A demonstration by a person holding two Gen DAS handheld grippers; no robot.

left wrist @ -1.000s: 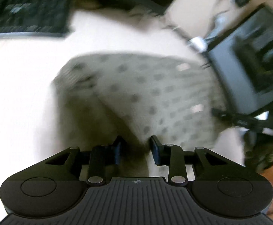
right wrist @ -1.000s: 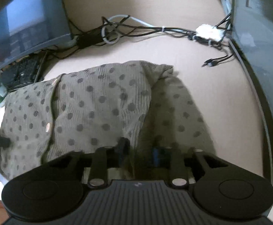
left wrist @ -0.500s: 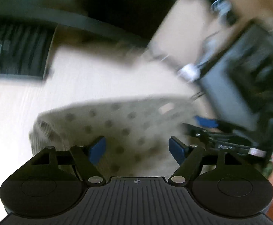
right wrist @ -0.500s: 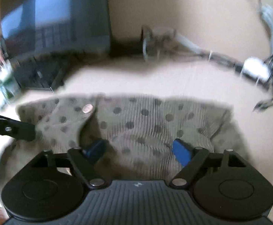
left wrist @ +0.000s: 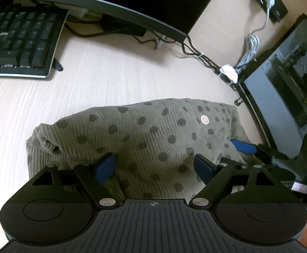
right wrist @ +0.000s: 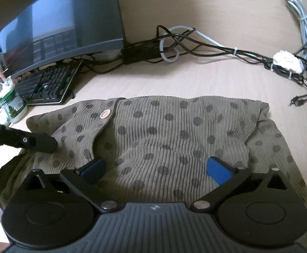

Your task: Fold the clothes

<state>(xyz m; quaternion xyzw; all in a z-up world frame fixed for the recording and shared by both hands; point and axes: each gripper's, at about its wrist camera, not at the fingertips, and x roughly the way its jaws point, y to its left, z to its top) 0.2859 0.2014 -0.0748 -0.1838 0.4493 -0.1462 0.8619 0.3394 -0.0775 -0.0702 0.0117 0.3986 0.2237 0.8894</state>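
Observation:
An olive corduroy garment with dark dots (left wrist: pixel 149 139) lies folded in a compact bundle on the light wooden desk (left wrist: pixel 111 80); a copper button (left wrist: pixel 204 118) shows on top. It also shows in the right wrist view (right wrist: pixel 164 139). My left gripper (left wrist: pixel 154 166) is open and empty, just above the near edge of the bundle. My right gripper (right wrist: pixel 155 169) is open and empty above the same bundle. The right gripper's blue fingertip (left wrist: pixel 243 146) shows at the bundle's right side, and one left finger (right wrist: pixel 37 142) rests over its left edge.
A black keyboard (left wrist: pixel 16 42) lies at the back left under a curved monitor (right wrist: pixel 58 25). A second monitor (left wrist: pixel 284 92) stands at the right. A tangle of cables (right wrist: pixel 195 46) runs along the back. A small jar (right wrist: pixel 14 106) stands at the desk's left edge.
Both grippers were shut on the cloth one second ago. Both have opened and let it go, and the garment now lies folded on the desk.

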